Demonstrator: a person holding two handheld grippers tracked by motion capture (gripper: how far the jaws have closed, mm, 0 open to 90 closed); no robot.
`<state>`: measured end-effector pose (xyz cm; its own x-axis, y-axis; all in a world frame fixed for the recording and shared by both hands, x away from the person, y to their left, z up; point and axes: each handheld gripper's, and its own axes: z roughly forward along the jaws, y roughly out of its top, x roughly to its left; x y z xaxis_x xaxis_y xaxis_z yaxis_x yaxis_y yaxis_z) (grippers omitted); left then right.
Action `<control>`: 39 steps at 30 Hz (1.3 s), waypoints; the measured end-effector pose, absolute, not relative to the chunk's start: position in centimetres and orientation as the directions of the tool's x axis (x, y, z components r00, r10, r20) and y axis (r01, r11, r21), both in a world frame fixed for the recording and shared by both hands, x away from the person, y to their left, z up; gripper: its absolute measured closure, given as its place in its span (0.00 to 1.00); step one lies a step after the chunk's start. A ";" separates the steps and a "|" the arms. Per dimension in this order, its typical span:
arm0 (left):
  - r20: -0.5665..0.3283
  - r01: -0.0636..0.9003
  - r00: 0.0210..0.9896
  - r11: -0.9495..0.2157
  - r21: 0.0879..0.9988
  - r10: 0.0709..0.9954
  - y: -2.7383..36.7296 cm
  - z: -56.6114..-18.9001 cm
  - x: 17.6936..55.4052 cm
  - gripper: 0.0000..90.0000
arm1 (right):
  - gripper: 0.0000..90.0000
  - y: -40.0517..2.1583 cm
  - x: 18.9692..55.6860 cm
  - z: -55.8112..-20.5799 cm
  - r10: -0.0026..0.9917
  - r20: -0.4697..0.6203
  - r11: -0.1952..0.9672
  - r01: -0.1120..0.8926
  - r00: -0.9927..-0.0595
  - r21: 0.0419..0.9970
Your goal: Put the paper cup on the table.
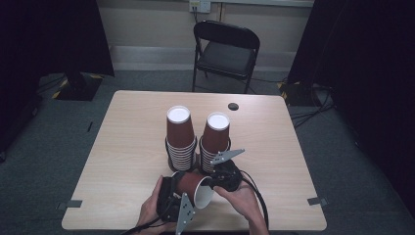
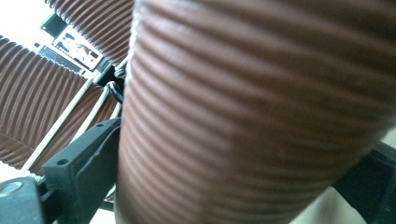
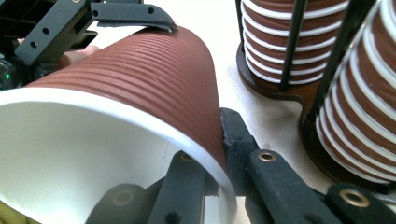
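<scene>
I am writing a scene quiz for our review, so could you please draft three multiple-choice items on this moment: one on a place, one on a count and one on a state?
1. Where is the loose paper cup?
A. On its side above the near edge of the table
B. Upright on top of a stack
C. On the chair seat

2. How many stacks of cups stand on the table?
A. One
B. Two
C. Four

3. What is the state of the right gripper?
A. Wide open above the table
B. Shut on a chair leg
C. Shut on the loose paper cup

Key:
1 A: the cup lies sideways close to the person.
2 B: there is a left stack and a right stack.
3 C: one jaw is inside the cup's rim and one is outside.
</scene>
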<state>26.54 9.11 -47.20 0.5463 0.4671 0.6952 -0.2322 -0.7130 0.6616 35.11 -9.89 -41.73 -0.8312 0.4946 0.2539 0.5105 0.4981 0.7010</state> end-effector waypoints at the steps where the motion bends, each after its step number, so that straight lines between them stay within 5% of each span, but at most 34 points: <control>1: 0.694 -0.237 0.547 -0.709 0.665 0.468 9.1 -47.1 26.5 0.06 | 0.96 -9.8 35.2 -41.7 0.493 0.256 0.501 0.511 -0.832 0.698; 39: 0.652 -0.230 0.594 -0.677 0.699 0.471 8.0 -46.5 26.3 0.11 | 0.96 -7.4 35.7 -41.6 0.487 0.304 0.550 0.558 -0.819 0.621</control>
